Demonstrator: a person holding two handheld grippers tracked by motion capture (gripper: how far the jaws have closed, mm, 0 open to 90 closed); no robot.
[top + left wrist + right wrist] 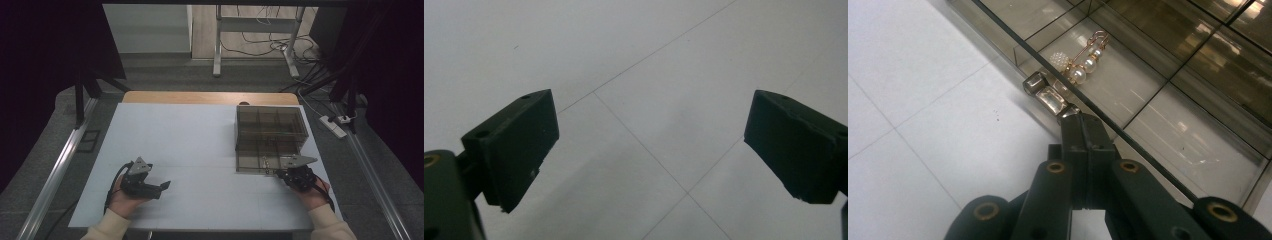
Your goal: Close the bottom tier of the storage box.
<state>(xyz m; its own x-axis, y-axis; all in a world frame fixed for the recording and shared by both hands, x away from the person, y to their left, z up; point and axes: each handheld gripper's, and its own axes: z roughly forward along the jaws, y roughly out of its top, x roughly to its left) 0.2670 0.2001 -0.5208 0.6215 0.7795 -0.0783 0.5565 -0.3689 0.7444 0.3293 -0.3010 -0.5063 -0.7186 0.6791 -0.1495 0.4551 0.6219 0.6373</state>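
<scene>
A smoked see-through box (270,116) with several compartments stands at the right of the white table. In the right gripper view a gold pin with pearls (1083,62) lies in a near compartment of the box (1198,150). A small shiny clasp (1047,94) juts from the box's front edge. My right gripper (1079,120) has its jaws pressed together, pinching the clasp's near end. From above, the right gripper (276,172) sits at the box's front right corner. My left gripper (161,189) rests low at the front left, jaws wide apart (651,145) over bare table, holding nothing.
A white sheet (190,145) covers the table, with a wooden strip (200,97) along the far edge. Metal rails run down both sides. A desk frame with cables (260,45) and a power strip (334,126) lie on the floor beyond.
</scene>
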